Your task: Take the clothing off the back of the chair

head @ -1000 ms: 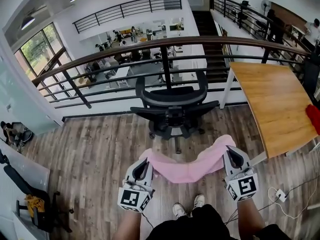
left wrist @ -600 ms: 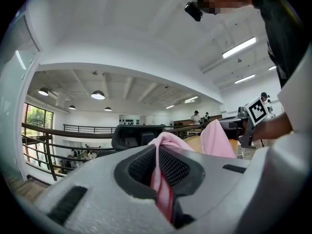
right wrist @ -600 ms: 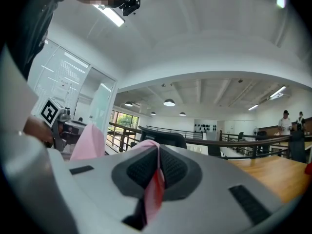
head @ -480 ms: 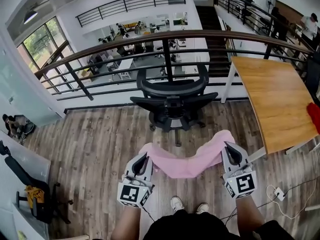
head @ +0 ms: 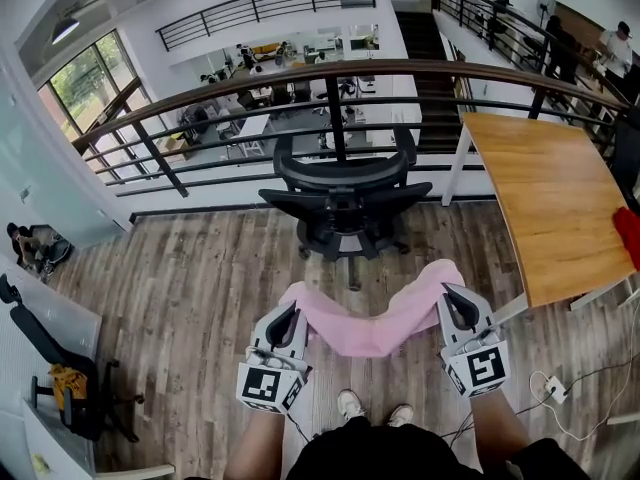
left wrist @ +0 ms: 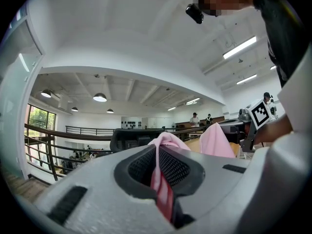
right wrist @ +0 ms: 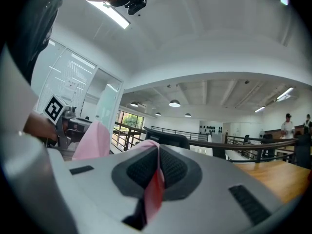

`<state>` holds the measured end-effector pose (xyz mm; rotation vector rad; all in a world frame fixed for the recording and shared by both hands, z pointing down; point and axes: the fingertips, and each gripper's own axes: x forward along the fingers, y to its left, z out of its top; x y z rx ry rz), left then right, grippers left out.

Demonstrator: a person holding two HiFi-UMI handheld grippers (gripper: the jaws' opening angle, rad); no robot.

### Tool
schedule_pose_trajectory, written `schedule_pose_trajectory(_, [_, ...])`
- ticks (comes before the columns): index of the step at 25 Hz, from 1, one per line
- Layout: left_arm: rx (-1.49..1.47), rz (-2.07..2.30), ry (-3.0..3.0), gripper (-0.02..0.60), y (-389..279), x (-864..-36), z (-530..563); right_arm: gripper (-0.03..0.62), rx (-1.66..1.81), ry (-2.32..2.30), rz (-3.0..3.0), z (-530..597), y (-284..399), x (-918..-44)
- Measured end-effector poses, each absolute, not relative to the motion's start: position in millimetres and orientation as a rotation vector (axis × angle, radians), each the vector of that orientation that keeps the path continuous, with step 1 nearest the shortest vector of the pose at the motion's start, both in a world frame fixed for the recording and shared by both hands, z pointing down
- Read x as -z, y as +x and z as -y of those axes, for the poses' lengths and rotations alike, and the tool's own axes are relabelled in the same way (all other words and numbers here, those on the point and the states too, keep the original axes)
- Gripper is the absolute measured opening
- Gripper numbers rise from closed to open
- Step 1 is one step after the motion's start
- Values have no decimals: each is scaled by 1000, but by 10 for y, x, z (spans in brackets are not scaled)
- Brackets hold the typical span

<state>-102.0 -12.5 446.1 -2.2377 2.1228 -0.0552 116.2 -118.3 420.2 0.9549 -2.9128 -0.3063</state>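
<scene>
A pink garment (head: 372,325) hangs slack between my two grippers, in front of my body and clear of the black office chair (head: 345,200). My left gripper (head: 288,314) is shut on its left end, and pink cloth (left wrist: 165,141) bunches out past the closed jaws in the left gripper view. My right gripper (head: 450,299) is shut on the other end, where pink cloth (right wrist: 150,145) pokes from between the jaws in the right gripper view. The chair's back is bare and stands ahead of both grippers by the railing.
A wooden table (head: 548,206) stands at the right with a red thing (head: 630,230) at its edge. A dark railing (head: 300,83) runs behind the chair above an open lower floor. Cables and a power strip (head: 556,389) lie on the floor at the right. Another chair (head: 60,388) stands at the left.
Both grippers have drawn slightly back from the chair with the pink garment still held between them; the chair looks a little farther off.
</scene>
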Motion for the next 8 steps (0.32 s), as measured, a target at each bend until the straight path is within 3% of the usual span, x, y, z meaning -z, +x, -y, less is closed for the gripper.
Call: schedule_pose_trajectory(8, [66,-2120,-2240,28,-1044,-4436,145,14,295,943,2907,1167,1144,-4271])
